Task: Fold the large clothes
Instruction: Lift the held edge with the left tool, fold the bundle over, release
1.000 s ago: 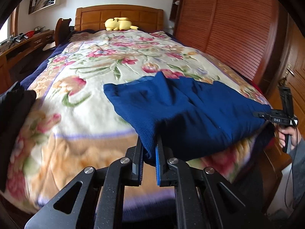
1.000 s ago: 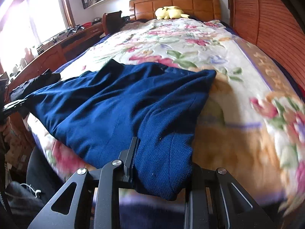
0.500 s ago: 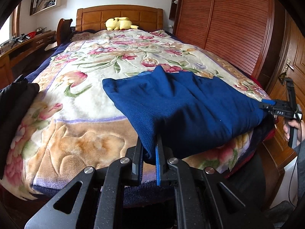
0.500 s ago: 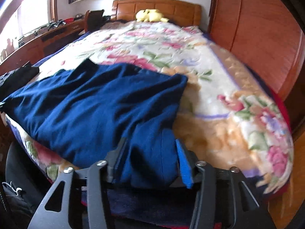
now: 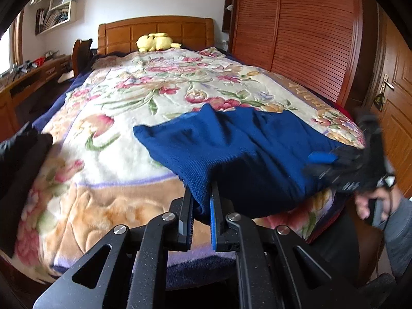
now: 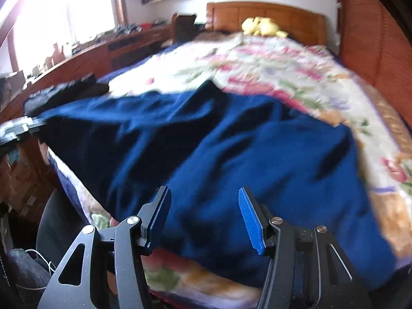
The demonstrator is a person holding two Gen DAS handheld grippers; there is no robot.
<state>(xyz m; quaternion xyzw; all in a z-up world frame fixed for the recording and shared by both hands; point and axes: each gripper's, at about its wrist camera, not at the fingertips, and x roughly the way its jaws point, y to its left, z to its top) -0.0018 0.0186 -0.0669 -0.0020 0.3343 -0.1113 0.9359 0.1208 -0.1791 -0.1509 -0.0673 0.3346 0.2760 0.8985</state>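
A large dark blue knit garment (image 5: 231, 144) lies across the foot of a bed with a floral blanket (image 5: 144, 95). My left gripper (image 5: 201, 200) is shut on the garment's near left edge, cloth pinched between its pads. In the right wrist view the garment (image 6: 231, 149) spreads wide and blurred; my right gripper (image 6: 204, 213) is open just above its near edge, nothing between the fingers. The right gripper also shows blurred at the garment's right corner in the left wrist view (image 5: 342, 164). The left gripper shows at the far left in the right wrist view (image 6: 18, 128).
A yellow plush toy (image 5: 155, 42) sits by the wooden headboard (image 5: 154, 29). Dark clothing (image 5: 18, 164) lies on the bed's left edge. A slatted wardrobe (image 5: 309, 38) and a door (image 5: 396, 97) stand on the right, a desk (image 5: 28, 77) on the left.
My right gripper has opened and let go of the blue garment, then shifted over it. My left gripper stays shut on the garment's edge, lifted slightly.
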